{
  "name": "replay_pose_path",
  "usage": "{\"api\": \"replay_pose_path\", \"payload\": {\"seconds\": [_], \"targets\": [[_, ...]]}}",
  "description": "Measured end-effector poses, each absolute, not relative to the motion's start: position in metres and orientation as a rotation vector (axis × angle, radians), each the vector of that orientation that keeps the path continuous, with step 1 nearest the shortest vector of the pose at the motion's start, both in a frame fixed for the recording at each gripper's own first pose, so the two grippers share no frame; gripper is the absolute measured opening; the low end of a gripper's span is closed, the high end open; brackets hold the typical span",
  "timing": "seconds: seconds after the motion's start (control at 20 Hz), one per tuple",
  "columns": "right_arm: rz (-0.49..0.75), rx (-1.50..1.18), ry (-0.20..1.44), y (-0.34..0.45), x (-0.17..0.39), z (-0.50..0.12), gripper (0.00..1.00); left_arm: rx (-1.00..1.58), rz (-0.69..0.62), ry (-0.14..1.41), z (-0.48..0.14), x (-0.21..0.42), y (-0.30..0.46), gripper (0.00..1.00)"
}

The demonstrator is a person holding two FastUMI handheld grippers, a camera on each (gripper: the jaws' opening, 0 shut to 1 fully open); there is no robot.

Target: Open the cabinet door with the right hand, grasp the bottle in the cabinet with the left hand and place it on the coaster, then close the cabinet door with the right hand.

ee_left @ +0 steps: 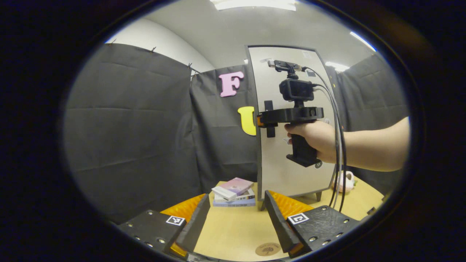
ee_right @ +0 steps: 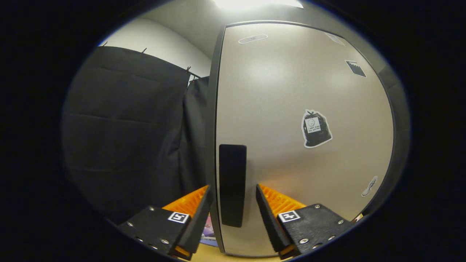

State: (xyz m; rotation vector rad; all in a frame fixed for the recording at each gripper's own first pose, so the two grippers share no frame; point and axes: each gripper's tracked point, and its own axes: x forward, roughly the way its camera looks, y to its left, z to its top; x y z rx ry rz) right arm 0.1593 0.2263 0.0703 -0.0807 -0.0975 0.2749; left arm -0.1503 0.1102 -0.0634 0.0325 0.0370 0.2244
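Fingers of the right gripper (ee_right: 231,214) stood spread, straddling the dark handle (ee_right: 232,183) on the closed cabinet door (ee_right: 291,91), not visibly pinching it. The left gripper (ee_left: 236,222) waited spread above the table (ee_left: 236,225), coaster (ee_left: 267,249) just beneath. Opening was evidently beginning; next, squeeze the handle and pull. The bottle presumably sat hidden inside.

Bottle hidden behind cabinet door (ee_right: 302,109)
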Motion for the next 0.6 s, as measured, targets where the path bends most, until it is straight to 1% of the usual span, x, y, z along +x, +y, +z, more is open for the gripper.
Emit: {"api": "replay_pose_path", "payload": {"seconds": [0.1, 0.15, 0.2, 0.4, 0.45, 0.5, 0.55, 0.6], "targets": [[0.259, -0.087, -0.089, 0.225, 0.159, 0.071, 0.37, 0.031, 0.219, 0.038, -0.065, -0.151, 0.111, 0.86], [0.267, -0.083, -0.085, 0.228, 0.161, 0.068, 0.32, 0.031, 0.216, 0.041, -0.065, -0.150, 0.111, 0.86], [0.278, -0.083, -0.085, 0.229, 0.161, 0.069, 0.31, 0.030, 0.213, 0.044, -0.068, -0.149, 0.112, 0.86], [0.326, -0.118, -0.072, 0.229, 0.158, 0.067, 0.22, 0.029, 0.203, 0.037, -0.068, -0.148, 0.116, 0.86], [0.338, -0.116, -0.065, 0.229, 0.157, 0.067, 0.20, 0.028, 0.203, 0.041, -0.070, -0.148, 0.117, 0.93], [0.347, -0.116, -0.061, 0.229, 0.155, 0.067, 0.19, 0.026, 0.202, 0.044, -0.071, -0.146, 0.119, 0.93], [0.355, -0.118, -0.057, 0.229, 0.153, 0.067, 0.18, 0.026, 0.202, 0.041, -0.069, -0.146, 0.121, 0.86], [0.364, -0.116, -0.052, 0.229, 0.149, 0.067, 0.18, 0.028, 0.199, 0.033, -0.066, -0.146, 0.122, 0.86]]}}
